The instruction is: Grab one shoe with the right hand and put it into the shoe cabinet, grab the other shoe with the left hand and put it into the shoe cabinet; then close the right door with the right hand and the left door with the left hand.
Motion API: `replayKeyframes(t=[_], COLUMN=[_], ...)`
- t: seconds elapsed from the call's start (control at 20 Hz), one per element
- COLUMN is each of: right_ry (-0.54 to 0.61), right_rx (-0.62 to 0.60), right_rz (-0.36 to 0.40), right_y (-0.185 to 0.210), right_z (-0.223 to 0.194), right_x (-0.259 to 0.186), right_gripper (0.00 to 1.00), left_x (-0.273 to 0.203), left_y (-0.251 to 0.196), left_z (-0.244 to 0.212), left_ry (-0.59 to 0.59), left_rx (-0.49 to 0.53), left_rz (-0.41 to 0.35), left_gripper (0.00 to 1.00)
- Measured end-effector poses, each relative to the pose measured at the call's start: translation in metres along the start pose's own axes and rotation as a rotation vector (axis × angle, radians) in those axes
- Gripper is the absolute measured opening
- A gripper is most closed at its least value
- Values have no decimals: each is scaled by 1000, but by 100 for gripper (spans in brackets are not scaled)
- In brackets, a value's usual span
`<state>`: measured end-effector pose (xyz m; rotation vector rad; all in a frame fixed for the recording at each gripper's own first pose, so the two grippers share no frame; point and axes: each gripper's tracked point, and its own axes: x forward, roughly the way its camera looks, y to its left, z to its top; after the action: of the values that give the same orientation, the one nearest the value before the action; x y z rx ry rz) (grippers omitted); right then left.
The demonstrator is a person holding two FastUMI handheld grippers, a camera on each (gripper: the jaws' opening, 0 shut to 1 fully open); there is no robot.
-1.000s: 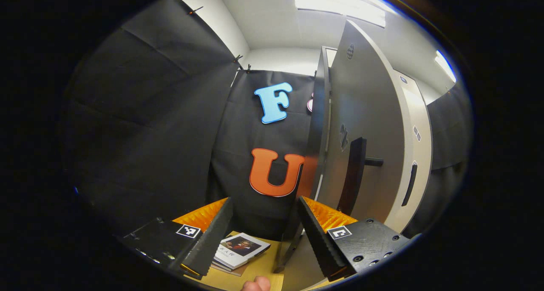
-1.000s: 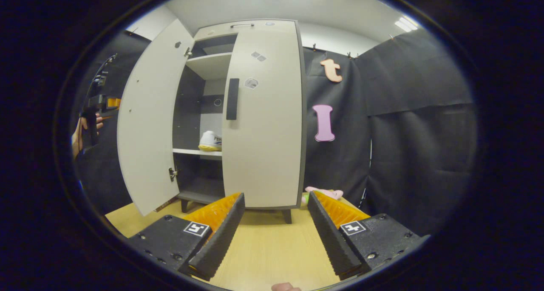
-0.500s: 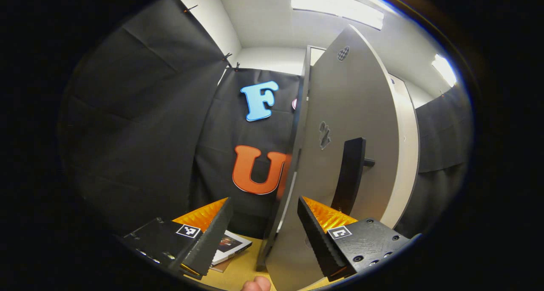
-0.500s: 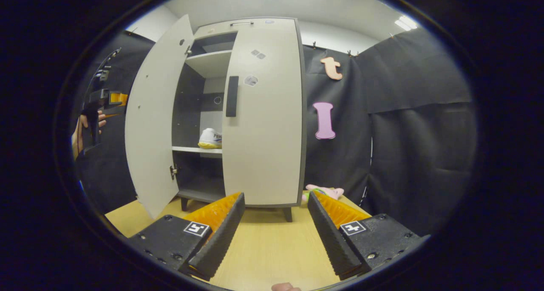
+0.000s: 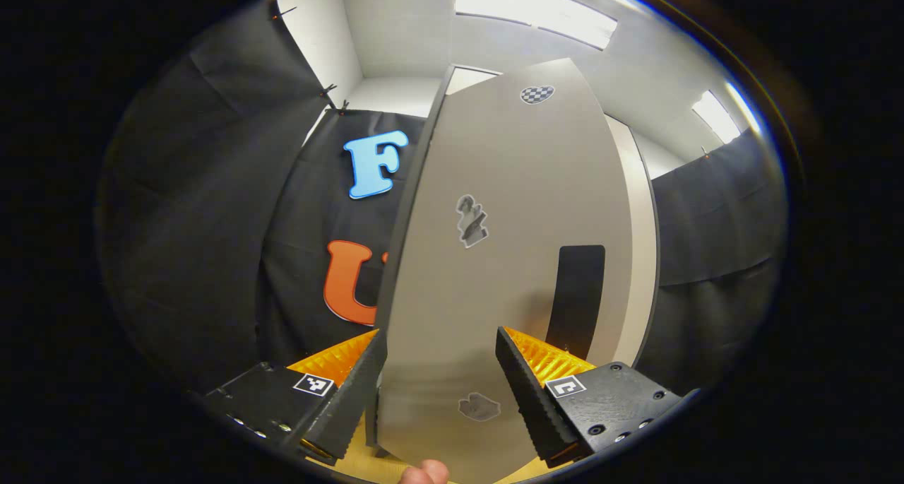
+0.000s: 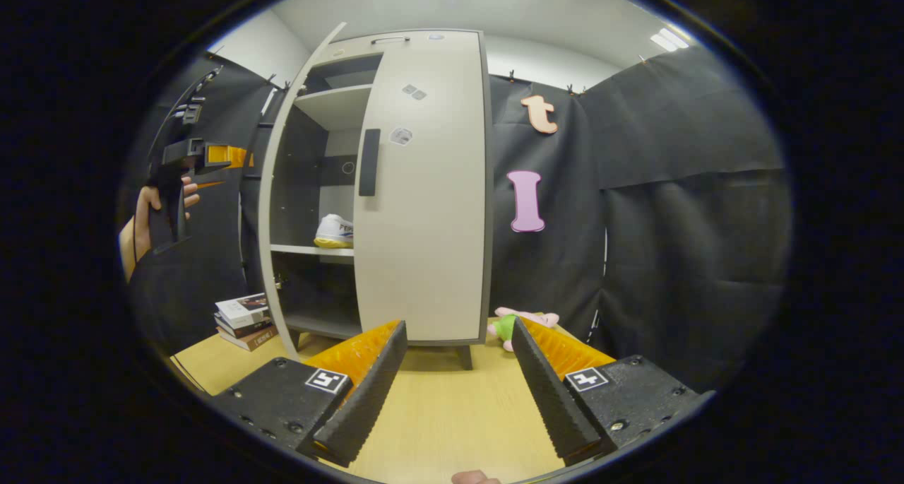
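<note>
In the left gripper view, the left gripper (image 5: 439, 381) is seen with its jaws spread and nothing between them, held close before the outer face of the left door (image 5: 494, 258), whose dark handle (image 5: 578, 297) sits just beyond the right-hand finger. In the right gripper view, the right gripper (image 6: 458, 381) is held wide apart and empty over the wooden table (image 6: 445, 413). There the shoe cabinet (image 6: 395, 187) is shown with its right door (image 6: 431, 208) shut and its left door (image 6: 293, 187) part open, a white shoe (image 6: 334, 231) resting on the middle shelf, while the left gripper (image 6: 212, 157) is held in a hand (image 6: 145, 222) beside that door.
</note>
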<state>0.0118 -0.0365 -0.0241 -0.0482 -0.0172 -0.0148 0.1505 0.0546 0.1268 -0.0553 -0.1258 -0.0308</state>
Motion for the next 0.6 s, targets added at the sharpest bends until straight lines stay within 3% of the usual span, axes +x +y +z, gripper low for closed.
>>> replayKeyframes(t=[0.1, 0.6], right_ry=[-1, -13], right_rx=[10, 9], right_rz=[-15, -48], right_y=[-6, -21], right_z=[0, 5], right_x=[-1, -4], right_gripper=[97, 97], left_x=[8, -23], left_y=[-2, 17], left_z=[-5, 13], left_ry=[7, -29], left_rx=[16, 37], left_rz=[16, 72], left_gripper=[93, 93])
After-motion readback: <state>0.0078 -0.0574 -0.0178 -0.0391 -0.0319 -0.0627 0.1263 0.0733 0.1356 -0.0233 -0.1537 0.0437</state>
